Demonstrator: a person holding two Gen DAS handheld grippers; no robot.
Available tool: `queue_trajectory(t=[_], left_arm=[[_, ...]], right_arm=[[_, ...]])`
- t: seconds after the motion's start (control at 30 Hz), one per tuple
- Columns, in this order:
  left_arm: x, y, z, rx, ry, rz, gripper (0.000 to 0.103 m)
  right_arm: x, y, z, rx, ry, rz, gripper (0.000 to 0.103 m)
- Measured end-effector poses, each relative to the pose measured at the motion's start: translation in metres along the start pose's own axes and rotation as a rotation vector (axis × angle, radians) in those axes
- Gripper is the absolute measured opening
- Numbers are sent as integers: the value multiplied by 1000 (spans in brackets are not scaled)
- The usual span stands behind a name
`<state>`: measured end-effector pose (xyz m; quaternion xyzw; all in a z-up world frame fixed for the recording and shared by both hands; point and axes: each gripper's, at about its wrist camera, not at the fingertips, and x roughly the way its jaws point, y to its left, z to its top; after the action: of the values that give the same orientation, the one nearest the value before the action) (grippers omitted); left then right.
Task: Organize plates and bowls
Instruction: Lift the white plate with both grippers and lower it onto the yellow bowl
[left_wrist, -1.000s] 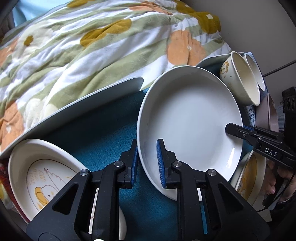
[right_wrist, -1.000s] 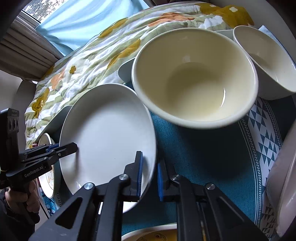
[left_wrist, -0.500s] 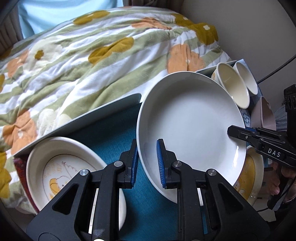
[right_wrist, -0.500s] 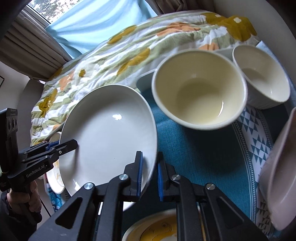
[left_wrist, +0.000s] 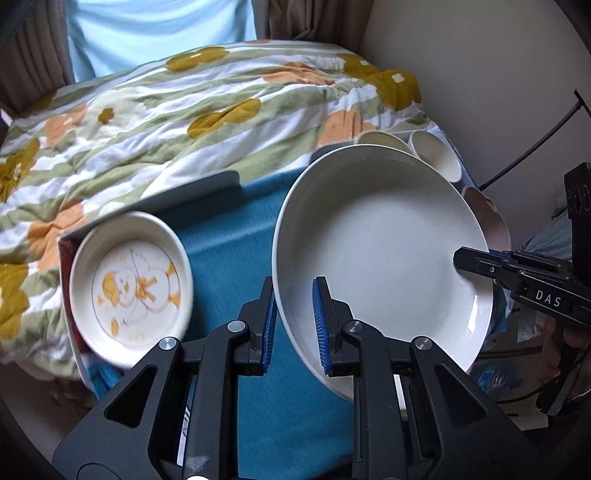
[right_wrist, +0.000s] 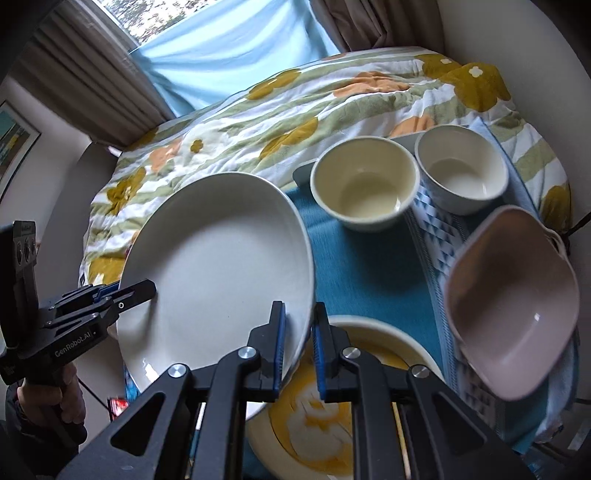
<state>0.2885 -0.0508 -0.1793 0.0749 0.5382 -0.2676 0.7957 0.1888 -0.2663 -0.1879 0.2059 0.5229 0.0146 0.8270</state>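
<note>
A large white plate (left_wrist: 384, 240) (right_wrist: 221, 266) hangs in the air above the teal tablecloth (left_wrist: 229, 229), tilted. My left gripper (left_wrist: 294, 325) is shut on its near-left rim. My right gripper (right_wrist: 298, 350) is shut on the opposite rim and shows at the right of the left wrist view (left_wrist: 458, 258). A small dish with a yellow cartoon print (left_wrist: 133, 288) sits at the table's left. Another yellow-printed dish (right_wrist: 332, 406) lies under the right gripper. A cream bowl (right_wrist: 364, 186), a white bowl (right_wrist: 460, 171) and a pink dish (right_wrist: 513, 306) stand to the right.
A floral blanket (left_wrist: 184, 110) covers the bed behind the table. A grey tray edge (left_wrist: 207, 188) borders the cloth at the back. A blue curtain (right_wrist: 229, 55) hangs by the window. A hand (right_wrist: 44, 398) holds the left gripper's handle. A cable (left_wrist: 535, 144) runs along the right wall.
Both grippers have risen with the white plate held between them. The table, bowls and dishes look smaller and farther below, and more of the bed and curtain shows.
</note>
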Motion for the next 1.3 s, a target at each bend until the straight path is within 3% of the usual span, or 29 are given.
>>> queue_trajectory(t=[0.3,0.57,0.83,1.1,1.3], left_arm=[[5,-54,-74,-101,24,21,17],[45,-78,-119,-138,85,-1,17],[71,-89,-117,-106,104,1,17],[81,-98,-115,-52,117,56,17],[87,-112,-116,41,116,140,17]], right_arm=[[-14,-39,-58,-60,66,14,13],[5,-69,-89,-72,81,-44,13],[12,-79,-93,-89,38,-83,13],[14,-78,-96,-130,2,-108,13],[13,-79,-98,-153,-11,-140,13]])
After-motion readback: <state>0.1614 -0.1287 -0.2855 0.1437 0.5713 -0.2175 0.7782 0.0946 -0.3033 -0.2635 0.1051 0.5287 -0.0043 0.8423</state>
